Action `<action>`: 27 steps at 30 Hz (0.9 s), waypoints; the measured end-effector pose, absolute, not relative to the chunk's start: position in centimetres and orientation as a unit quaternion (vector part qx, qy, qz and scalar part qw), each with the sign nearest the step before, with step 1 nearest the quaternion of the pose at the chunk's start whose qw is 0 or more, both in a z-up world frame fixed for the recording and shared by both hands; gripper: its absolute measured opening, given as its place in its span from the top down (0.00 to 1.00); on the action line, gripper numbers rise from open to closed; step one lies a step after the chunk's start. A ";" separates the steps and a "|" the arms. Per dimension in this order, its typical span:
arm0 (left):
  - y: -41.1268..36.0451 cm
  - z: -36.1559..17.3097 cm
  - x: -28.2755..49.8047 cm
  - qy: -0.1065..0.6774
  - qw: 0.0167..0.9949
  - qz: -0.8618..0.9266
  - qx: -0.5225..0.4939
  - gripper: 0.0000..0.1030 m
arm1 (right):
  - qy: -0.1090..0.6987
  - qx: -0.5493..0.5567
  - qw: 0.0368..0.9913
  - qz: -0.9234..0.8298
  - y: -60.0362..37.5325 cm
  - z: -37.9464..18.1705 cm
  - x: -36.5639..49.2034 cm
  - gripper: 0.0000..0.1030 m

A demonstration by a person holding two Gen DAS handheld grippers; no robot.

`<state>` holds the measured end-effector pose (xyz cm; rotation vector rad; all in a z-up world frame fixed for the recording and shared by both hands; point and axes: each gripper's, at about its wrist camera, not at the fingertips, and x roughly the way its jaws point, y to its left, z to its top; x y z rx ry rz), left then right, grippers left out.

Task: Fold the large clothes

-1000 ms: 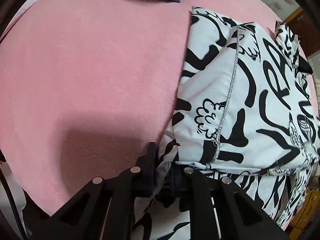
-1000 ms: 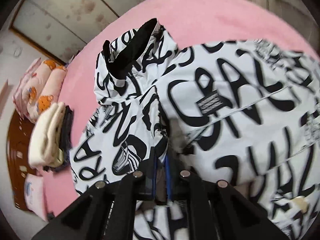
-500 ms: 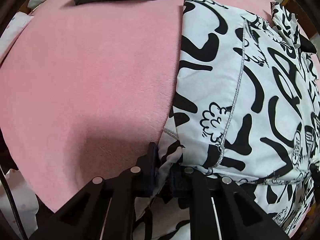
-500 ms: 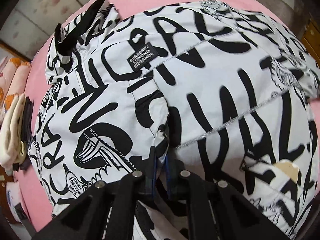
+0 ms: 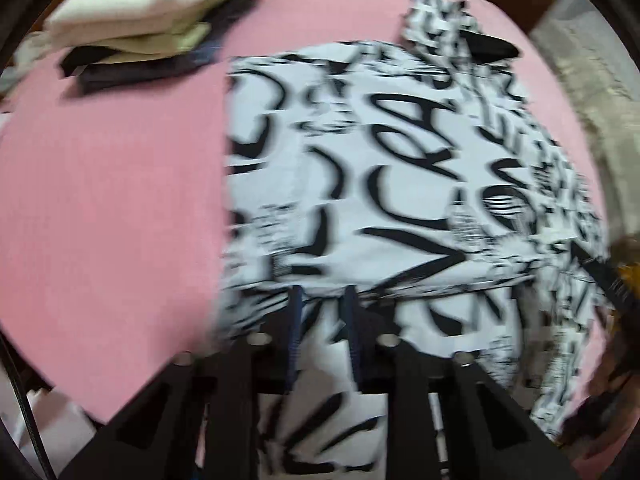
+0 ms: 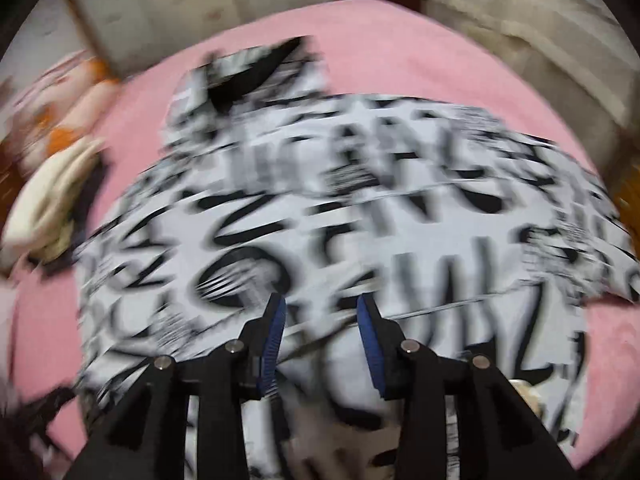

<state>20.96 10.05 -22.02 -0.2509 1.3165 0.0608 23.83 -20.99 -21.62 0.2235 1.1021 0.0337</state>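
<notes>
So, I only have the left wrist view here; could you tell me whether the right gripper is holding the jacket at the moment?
Observer: No. In the right wrist view the right gripper is open, its blue pads well apart over the jacket, with no fabric pinched between them.
Operator: Thank you. Is anything lying beyond the folded pile on that side?
Observer: Yes, pink bedding with an orange print lies just past the pile, though it is blurred.
</notes>
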 end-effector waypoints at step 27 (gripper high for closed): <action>11.9 -29.3 27.4 0.643 0.751 0.023 -0.151 0.97 | 0.562 0.114 0.811 -0.115 -22.4 -26.1 24.8 1.00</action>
